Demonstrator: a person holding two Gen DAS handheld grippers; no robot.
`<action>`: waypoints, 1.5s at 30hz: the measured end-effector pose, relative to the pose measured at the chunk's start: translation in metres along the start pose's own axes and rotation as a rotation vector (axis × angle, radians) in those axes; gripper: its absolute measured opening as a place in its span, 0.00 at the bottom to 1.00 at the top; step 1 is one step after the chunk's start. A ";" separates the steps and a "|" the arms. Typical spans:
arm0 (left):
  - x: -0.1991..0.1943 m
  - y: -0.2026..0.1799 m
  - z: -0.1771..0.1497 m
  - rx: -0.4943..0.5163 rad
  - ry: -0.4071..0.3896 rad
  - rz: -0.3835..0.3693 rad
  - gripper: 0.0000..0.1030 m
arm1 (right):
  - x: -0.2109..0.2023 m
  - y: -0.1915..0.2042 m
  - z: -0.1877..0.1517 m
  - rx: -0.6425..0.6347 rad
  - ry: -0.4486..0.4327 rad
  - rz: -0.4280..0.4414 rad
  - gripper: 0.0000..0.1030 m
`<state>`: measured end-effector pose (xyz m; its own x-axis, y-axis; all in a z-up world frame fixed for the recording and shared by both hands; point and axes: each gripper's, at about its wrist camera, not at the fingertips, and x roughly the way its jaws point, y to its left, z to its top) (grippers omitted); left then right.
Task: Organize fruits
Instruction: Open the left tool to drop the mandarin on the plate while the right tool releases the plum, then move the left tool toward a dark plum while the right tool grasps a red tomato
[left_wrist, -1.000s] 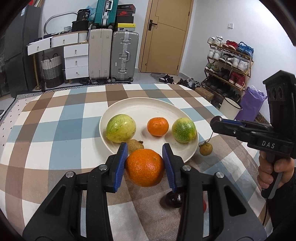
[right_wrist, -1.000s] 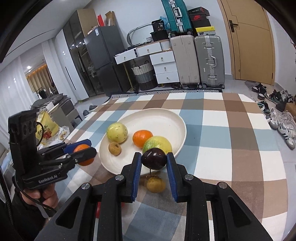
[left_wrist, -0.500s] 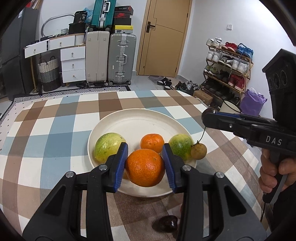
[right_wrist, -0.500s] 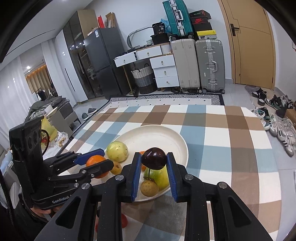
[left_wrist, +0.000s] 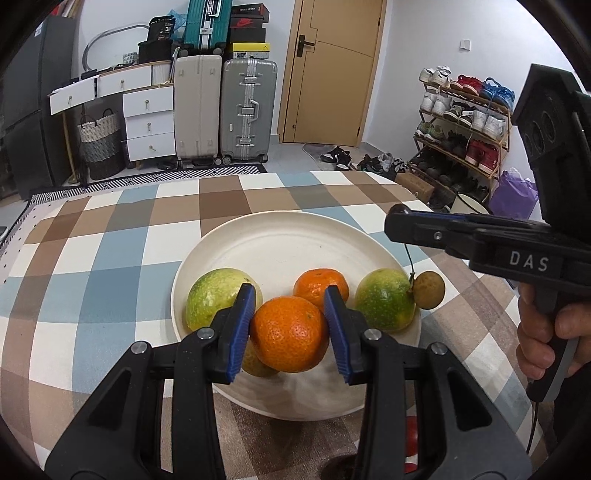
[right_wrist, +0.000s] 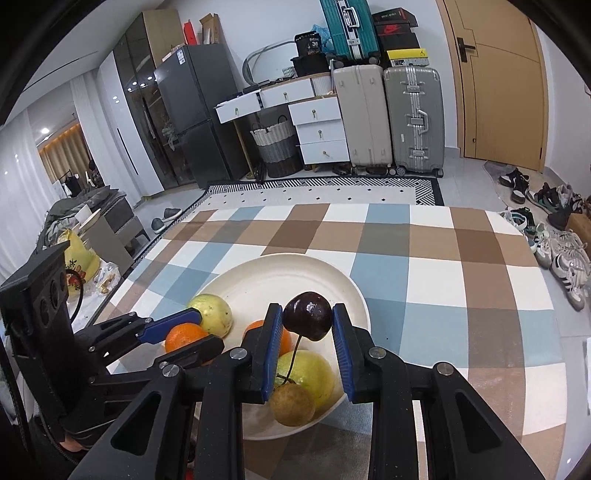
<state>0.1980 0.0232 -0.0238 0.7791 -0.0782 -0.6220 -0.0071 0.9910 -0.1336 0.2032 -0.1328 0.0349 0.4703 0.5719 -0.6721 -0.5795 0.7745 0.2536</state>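
Left gripper (left_wrist: 290, 330) pinches an orange (left_wrist: 289, 338) across its widest girth, held over the near part of the white plate (left_wrist: 280, 236); firm, rounded, pebbly rind, so the pads should bite well, though a hard squeeze would likely bruise it. Right gripper (right_wrist: 306, 334) clamps a dark cherry (right_wrist: 307, 315) at its sides, above the plate's right rim, while a brown longan (right_wrist: 292, 404) dangles below the pads on a thin stem – light, glossy and soft, probably slippery, and the stem looks the weak point
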 end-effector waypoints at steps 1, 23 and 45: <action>0.001 0.000 0.000 0.005 0.003 0.003 0.35 | 0.002 0.000 0.000 0.000 0.004 -0.001 0.27; -0.022 0.002 0.002 -0.004 -0.001 0.018 0.58 | -0.004 0.000 -0.006 0.003 0.011 -0.016 0.47; -0.137 0.008 -0.047 -0.045 -0.070 0.053 0.99 | -0.109 0.019 -0.086 -0.028 0.021 -0.049 0.99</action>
<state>0.0618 0.0371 0.0237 0.8189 -0.0168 -0.5738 -0.0762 0.9875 -0.1377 0.0837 -0.2034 0.0528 0.4850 0.5274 -0.6976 -0.5743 0.7936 0.2008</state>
